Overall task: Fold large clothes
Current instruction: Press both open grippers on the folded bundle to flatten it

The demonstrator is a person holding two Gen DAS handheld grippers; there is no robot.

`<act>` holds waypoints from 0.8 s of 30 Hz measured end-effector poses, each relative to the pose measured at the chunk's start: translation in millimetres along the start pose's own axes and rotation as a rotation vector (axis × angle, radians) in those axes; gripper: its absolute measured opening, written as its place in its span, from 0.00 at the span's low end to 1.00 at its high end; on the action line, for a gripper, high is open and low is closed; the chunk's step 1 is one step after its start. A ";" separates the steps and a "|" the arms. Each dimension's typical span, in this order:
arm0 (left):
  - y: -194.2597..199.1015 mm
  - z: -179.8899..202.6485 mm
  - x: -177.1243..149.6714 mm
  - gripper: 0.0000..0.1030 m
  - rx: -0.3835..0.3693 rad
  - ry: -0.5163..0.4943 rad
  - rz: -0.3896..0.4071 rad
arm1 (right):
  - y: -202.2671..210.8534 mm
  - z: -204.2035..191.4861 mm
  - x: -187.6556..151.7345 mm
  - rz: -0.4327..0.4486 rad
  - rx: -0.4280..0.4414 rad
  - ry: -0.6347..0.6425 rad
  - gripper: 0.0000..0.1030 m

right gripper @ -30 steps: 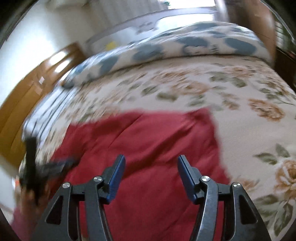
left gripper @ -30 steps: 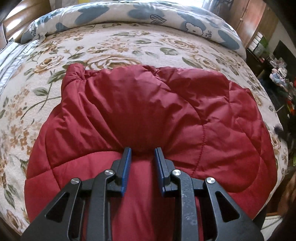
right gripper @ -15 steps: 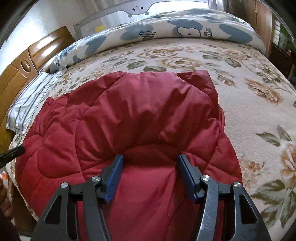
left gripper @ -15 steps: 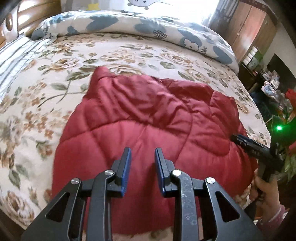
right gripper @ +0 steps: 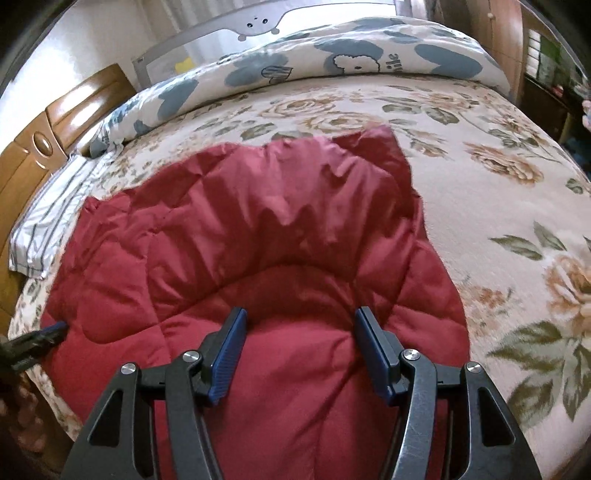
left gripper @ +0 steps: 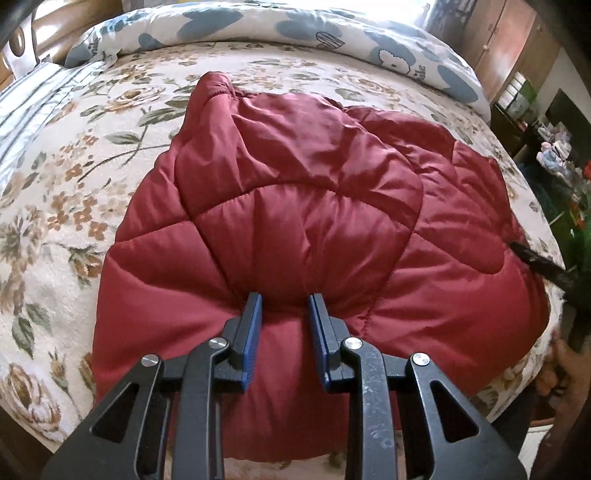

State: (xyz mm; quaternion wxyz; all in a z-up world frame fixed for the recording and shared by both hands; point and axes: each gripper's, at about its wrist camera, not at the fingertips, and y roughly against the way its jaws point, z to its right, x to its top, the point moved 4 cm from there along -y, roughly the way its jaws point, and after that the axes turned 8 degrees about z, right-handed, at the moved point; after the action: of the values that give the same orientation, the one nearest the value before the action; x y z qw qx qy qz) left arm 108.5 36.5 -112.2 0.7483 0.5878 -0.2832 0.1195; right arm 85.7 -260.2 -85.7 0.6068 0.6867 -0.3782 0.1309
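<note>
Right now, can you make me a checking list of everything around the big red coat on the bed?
Surface: bed with a flowery blanket; the coat lies near its front edge.
Job's things: red puffy coat, bunched and wrinkly, one corner pointing toward the far side.
Clutter: rolled blue and white duvet along the far side; striped pillow at the headboard end.
Grippers: left gripper with jaws a little apart and coat bulging between them; right gripper with jaws wide, tips on the coat. Neither pinches it shut.
Cables: nothing seen.
Surroundings: wooden headboard, wooden wardrobe, grey bed rail, shelves with small things.
</note>
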 end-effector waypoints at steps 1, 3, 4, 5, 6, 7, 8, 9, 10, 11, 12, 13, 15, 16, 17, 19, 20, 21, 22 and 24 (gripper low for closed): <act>0.7 0.3 -0.8 0.23 0.002 -0.001 0.002 | 7.4 -3.2 0.6 0.009 0.005 0.000 0.62; 0.8 0.7 -1.2 0.23 0.005 -0.001 0.004 | 23.6 -12.3 0.7 0.036 0.031 0.011 0.62; 0.9 1.3 -1.5 0.23 0.009 -0.002 0.005 | 31.1 -18.4 -0.5 0.047 0.046 0.029 0.62; 1.3 1.8 -1.6 0.23 0.013 -0.005 0.005 | 36.1 -25.1 -2.7 0.050 0.054 0.055 0.61; 1.6 2.6 -1.2 0.23 0.018 -0.006 0.004 | 37.8 -30.0 -5.1 0.044 0.055 0.080 0.61; 2.6 3.3 -0.4 0.23 0.025 -0.007 -0.001 | 35.9 -33.8 -10.3 0.023 0.052 0.102 0.61; 4.0 3.7 0.3 0.23 0.032 -0.007 -0.004 | 31.8 -34.3 -14.4 0.000 0.042 0.113 0.61; 6.3 4.4 1.1 0.23 0.038 -0.006 -0.007 | 23.7 -32.9 -21.9 -0.034 0.031 0.123 0.61; 10.4 5.7 2.0 0.23 0.047 -0.003 -0.008 | 18.1 -30.7 -28.1 -0.054 0.032 0.124 0.61; 15.9 8.3 3.1 0.24 0.059 0.000 -0.009 | 15.1 -28.4 -32.1 -0.063 0.033 0.117 0.62; 22.6 10.9 3.5 0.29 0.070 0.002 -0.008 | 14.0 -25.9 -34.2 -0.065 0.035 0.109 0.62; 27.5 13.3 3.3 0.44 0.076 0.003 -0.007 | 14.3 -24.0 -35.9 -0.065 0.035 0.106 0.62; 37.7 18.7 1.8 0.66 0.090 0.006 0.004 | 15.6 -22.9 -37.2 -0.067 0.033 0.105 0.62; 40.1 20.5 1.0 0.67 0.088 0.006 0.007 | 15.7 -22.3 -37.4 -0.069 0.035 0.102 0.62; 43.3 24.1 -0.1 0.67 0.084 0.003 0.011 | 15.7 -21.4 -37.6 -0.071 0.038 0.098 0.62; 42.8 32.9 -3.6 0.67 0.100 -0.023 0.001 | 16.9 -20.2 -40.0 -0.070 0.040 0.088 0.62; 38.8 36.9 -5.9 0.67 0.111 -0.039 -0.012 | 16.7 -19.1 -40.9 -0.070 0.042 0.084 0.62; 34.8 38.6 -7.0 0.67 0.123 -0.050 -0.020 | 16.4 -18.6 -41.3 -0.070 0.045 0.080 0.62; 29.7 40.9 -9.4 0.67 0.146 -0.064 -0.027 | 16.2 -17.2 -40.6 -0.069 0.046 0.079 0.62; 26.3 43.1 -10.7 0.68 0.163 -0.078 -0.026 | 17.0 -17.9 -41.4 -0.068 0.047 0.078 0.63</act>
State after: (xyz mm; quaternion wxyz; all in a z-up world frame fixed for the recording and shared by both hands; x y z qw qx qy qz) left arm 74.2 4.7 -90.5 0.6879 0.6546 -0.2937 0.1093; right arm 51.0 -228.2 -95.5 0.6090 0.7076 -0.3275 0.1454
